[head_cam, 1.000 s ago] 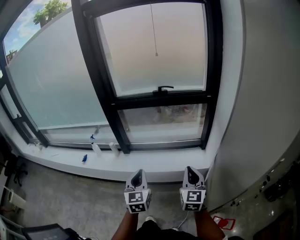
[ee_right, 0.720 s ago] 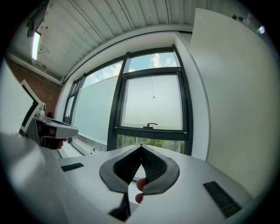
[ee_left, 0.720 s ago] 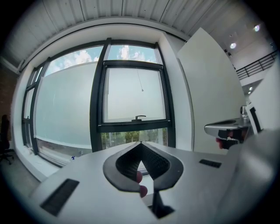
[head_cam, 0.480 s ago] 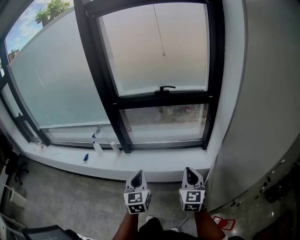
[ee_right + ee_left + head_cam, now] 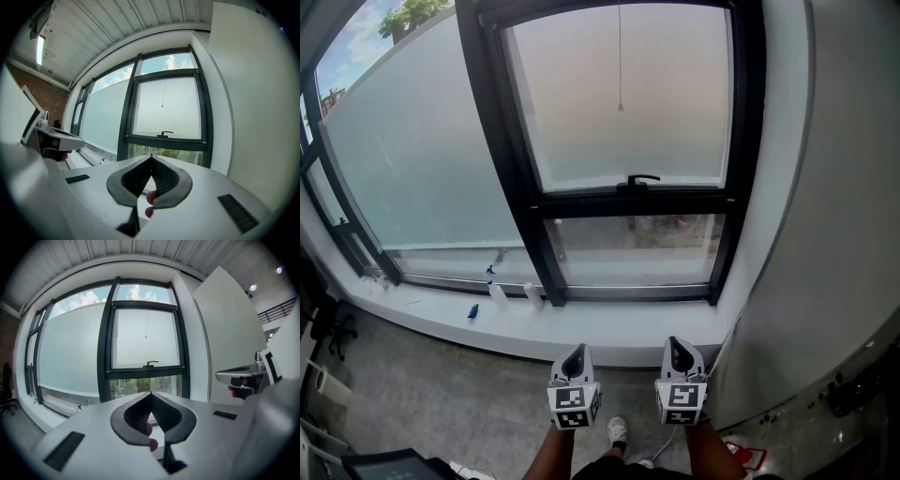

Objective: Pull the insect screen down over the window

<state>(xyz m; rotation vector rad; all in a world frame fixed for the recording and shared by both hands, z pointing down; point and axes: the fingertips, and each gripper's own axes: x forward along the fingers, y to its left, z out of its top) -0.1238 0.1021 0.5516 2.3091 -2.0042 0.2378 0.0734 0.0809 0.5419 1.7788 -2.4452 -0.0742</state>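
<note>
left gripper (image 5: 576, 354) and right gripper (image 5: 677, 349), jaws pressed together, empty, pull cord (image 5: 620, 66), probably the screen's, hanging well above them

Your left gripper (image 5: 575, 360) and right gripper (image 5: 679, 353) sit side by side, close in front of you, each pointing forward. Both have their jaws closed together, nothing between them.

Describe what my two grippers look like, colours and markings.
Both the left gripper and right gripper have white bodies, dark ribbed pads tapering to a point, and a white cube printed with black square markers at the rear. Forearms are bare, no sleeves visible.
</note>
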